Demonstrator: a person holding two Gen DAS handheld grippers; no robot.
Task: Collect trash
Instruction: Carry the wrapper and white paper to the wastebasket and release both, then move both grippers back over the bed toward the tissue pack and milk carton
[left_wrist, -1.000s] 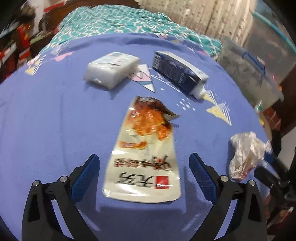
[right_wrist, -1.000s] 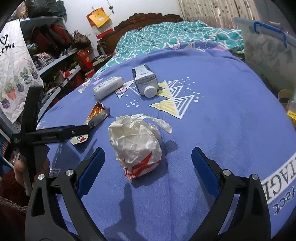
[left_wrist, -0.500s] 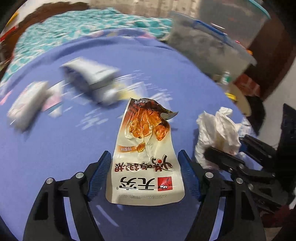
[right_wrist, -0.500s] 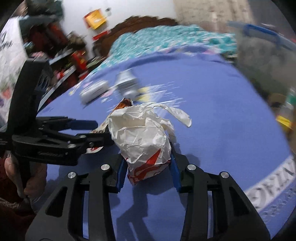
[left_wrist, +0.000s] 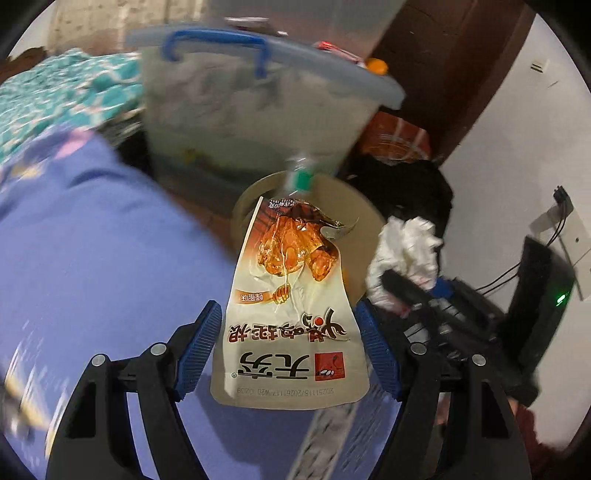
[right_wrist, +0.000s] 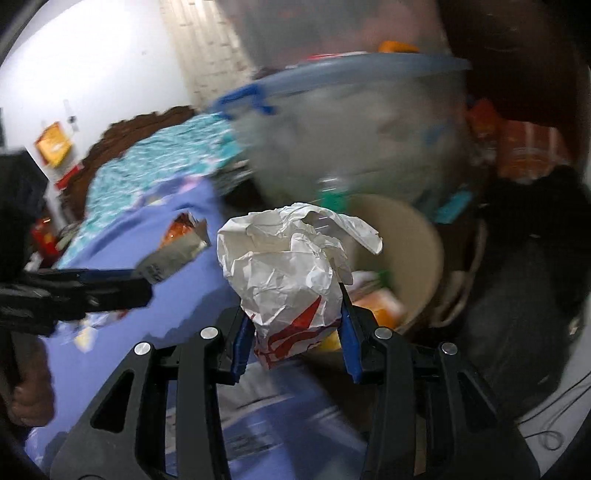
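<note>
Two pieces of trash ride toward a tan round bin (right_wrist: 424, 236) beside a purple-covered bed (left_wrist: 92, 258). The left gripper (left_wrist: 288, 354) is clamped on a flat snack pouch (left_wrist: 291, 302), its blue pads pressed to the pouch's two long edges, the torn top pointing out over the bin's rim. The right gripper (right_wrist: 293, 334), whose jaws have just been closing, pinches a crumpled white paper bag with red print (right_wrist: 291, 273) at its lower end, the wad standing up above the pads with the bin's mouth just behind it.

Doing this step well means, by the look of it, keeping both grips firm until each item hangs squarely over the opening, then letting go one at a time so the stiff pouch does not catch on the rim and slide to the floor. The light paper wad may cling to a pad, so a wide release seems wise.

Motion blur smears much of both views. What lies in the bin shows only as orange and green patches. A clear storage tub with a blue handle (left_wrist: 255, 96) hides the space behind the bin, and the dark heap to the right cannot be identified.
</note>
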